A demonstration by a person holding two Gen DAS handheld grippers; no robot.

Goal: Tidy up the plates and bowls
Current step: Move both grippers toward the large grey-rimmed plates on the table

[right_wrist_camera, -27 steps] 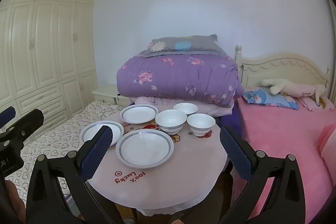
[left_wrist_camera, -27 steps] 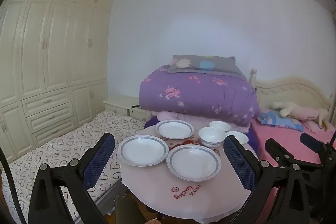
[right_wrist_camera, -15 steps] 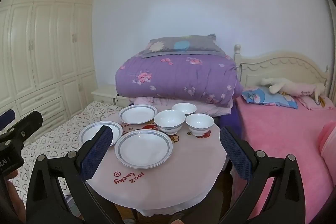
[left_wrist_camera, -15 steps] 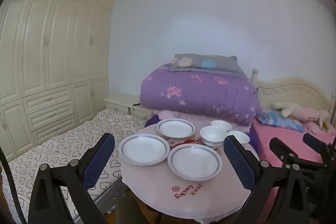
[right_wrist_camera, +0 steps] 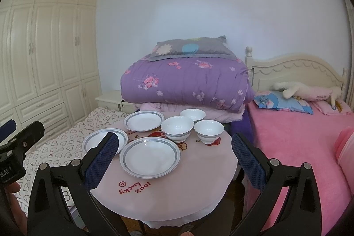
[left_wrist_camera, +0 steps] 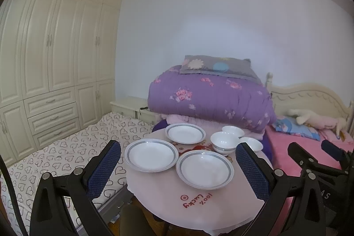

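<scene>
Round table (right_wrist_camera: 199, 180) ahead; left fingers (left_wrist_camera: 104, 167) and right fingers (right_wrist_camera: 247, 158) spread wide, holding nothing.

Three grey-rimmed white plates (right_wrist_camera: 150, 157) and three white bowls (right_wrist_camera: 177, 128), separate and upright, on round table (right_wrist_camera: 199, 187)

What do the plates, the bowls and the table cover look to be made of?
Plates: glazed ceramic or porcelain by the look, glossy white with a grey rim band and soft highlights; melamine can't be excluded. Bowls: same glossy white finish, grey band near the foot, likely the same ware. Table cover: thin pink printed sheet, smooth and faintly shiny, probably plastic or oilcloth.
</scene>
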